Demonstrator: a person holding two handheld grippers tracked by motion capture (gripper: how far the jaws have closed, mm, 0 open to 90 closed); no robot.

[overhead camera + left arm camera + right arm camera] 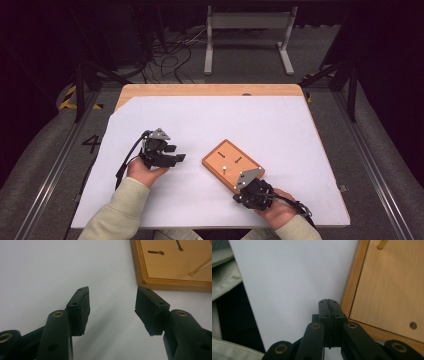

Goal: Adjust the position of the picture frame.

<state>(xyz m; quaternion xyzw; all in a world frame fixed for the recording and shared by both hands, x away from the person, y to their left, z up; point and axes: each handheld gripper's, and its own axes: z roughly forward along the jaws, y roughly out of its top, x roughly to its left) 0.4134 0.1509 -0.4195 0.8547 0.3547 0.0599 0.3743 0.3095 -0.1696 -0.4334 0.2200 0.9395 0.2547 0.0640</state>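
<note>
We see the wooden board (232,164) near table (280,125) centre, slightly toward 5 o'clock. Left gripper (175,153) released, nothing between jaws, at the board's 9 o'clock. Right gripper (246,186) clenched empty, at its 6 o'clock corner.

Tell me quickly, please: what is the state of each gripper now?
Left gripper: open, nothing between its fingers.
Right gripper: closed, holding nothing, beside the flat orange wooden board.

A light-brown wooden board (232,164) with a darker orange-brown rim lies on a plain white sheet (250,120) over a pale wooden table (200,90), both grippers (175,152) (239,196) are black with brass-coloured rivets, and the sleeves (120,210) are pale beige.
</note>
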